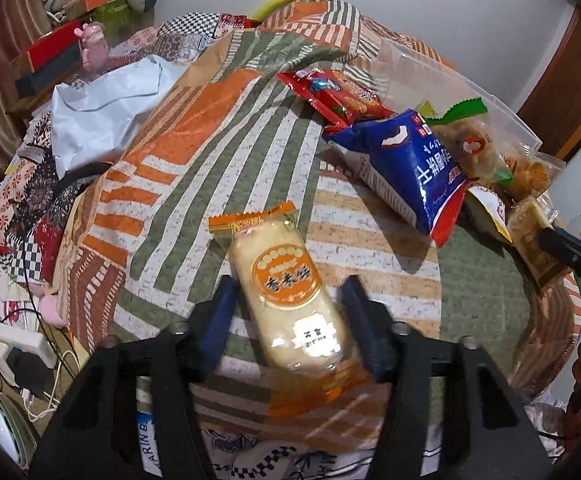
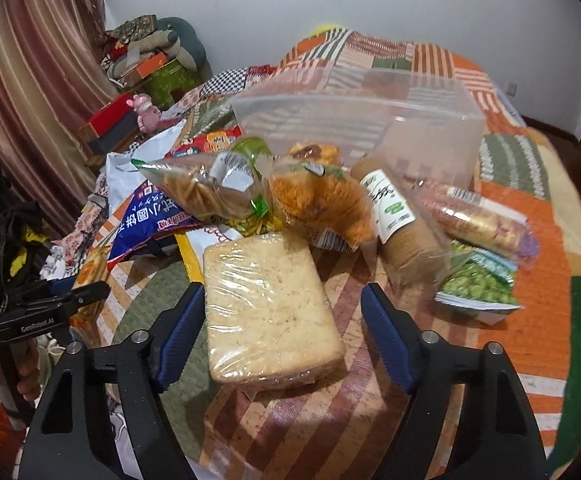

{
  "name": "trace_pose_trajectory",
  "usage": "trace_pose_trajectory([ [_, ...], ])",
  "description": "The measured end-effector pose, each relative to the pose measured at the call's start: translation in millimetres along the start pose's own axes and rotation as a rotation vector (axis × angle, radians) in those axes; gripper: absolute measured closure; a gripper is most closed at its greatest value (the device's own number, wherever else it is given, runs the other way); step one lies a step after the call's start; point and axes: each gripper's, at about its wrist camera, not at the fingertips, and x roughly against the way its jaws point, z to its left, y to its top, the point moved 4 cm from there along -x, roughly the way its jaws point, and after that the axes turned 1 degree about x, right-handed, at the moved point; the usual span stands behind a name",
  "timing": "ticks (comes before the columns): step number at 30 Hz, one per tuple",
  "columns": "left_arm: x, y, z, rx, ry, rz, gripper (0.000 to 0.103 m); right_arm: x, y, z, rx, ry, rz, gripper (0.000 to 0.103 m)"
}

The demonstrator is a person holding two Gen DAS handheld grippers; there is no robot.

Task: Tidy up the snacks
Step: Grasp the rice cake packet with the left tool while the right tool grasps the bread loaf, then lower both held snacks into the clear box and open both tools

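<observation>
Both views are evenly and fairly brightly lit by soft indoor light, with no harsh hot spots. Soft shadows fall on the patchwork bedspread (image 1: 218, 128) just below the snack packets. Glare streaks show on the clear wrapper of the square cracker pack (image 2: 266, 308) and on the transparent plastic box (image 2: 370, 120). Fisheye bending curves the walls, and the corners go black. The lower edges look slightly soft and blurred.
</observation>
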Motion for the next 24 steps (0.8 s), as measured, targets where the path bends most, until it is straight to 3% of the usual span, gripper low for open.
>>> trace_pose_trajectory([
  [3, -1.2, 2.5, 0.1, -0.004, -0.003, -0.005, 0.068, -3.9, -4.4, 1.3, -0.004, 0.035, 0.026, 0.044],
  [9, 4.7, 7.6, 0.8, -0.001, -0.009, -0.029, 0.068, 8.1, -7.0, 6.1, 0.008, 0.038, 0.000, 0.048],
  [17, 43.9, 28.5, -10.8, -0.033, -0.017, -0.148, 0.068, 28.6, -0.4, 13.2, 0.029, 0.041, -0.070, 0.050],
  [24, 74.7, 54.3, -39.4, -0.087, -0.069, -0.255, 0.068, 53.3, 12.7, 16.1, 0.037, 0.027, -0.154, 0.050],
])
